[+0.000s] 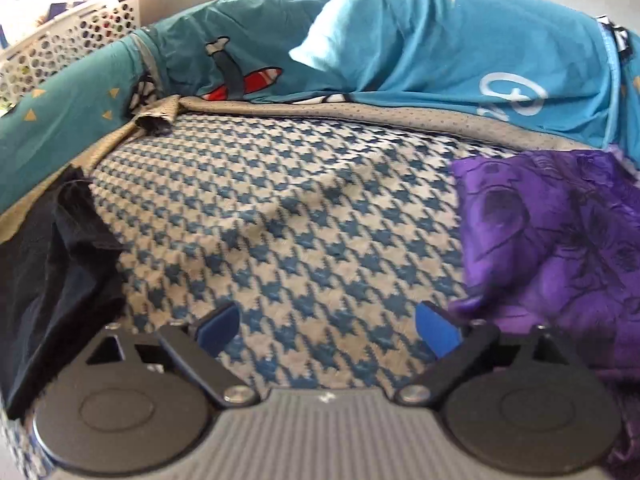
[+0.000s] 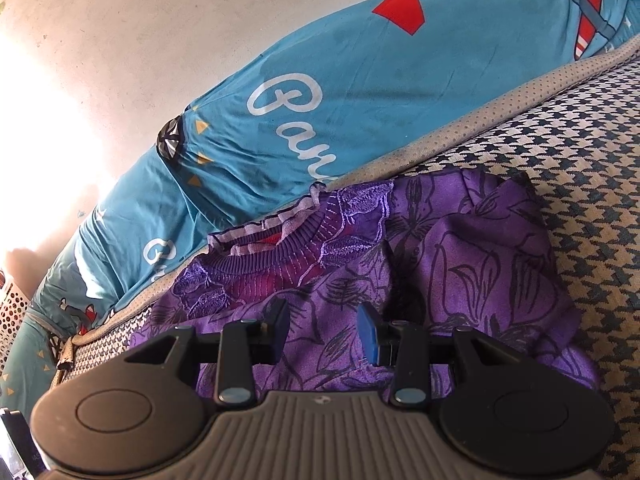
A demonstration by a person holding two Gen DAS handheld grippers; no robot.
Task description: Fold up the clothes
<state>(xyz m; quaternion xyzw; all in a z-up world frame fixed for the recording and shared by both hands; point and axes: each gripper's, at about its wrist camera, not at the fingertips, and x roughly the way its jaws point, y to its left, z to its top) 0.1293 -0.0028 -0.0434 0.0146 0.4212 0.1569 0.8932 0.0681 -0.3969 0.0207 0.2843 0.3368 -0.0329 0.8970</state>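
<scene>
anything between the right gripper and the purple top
Nothing visible. The right gripper is open right over the purple floral top, which lies uncovered on the houndstooth cover. The black garment lies apart, on the left gripper's far side.

Left wrist view: mounted behind the left gripper (image 1: 327, 330), close above the houndstooth bed cover (image 1: 288, 216), facing the teal bedsheet (image 1: 420, 40).

Right wrist view: mounted behind the right gripper (image 2: 323, 334), tilted, close over the purple floral garment (image 2: 460, 264).

Shared: garment (image 1: 560, 232), cover (image 2: 592, 152), bedsheet (image 2: 340, 64).
</scene>
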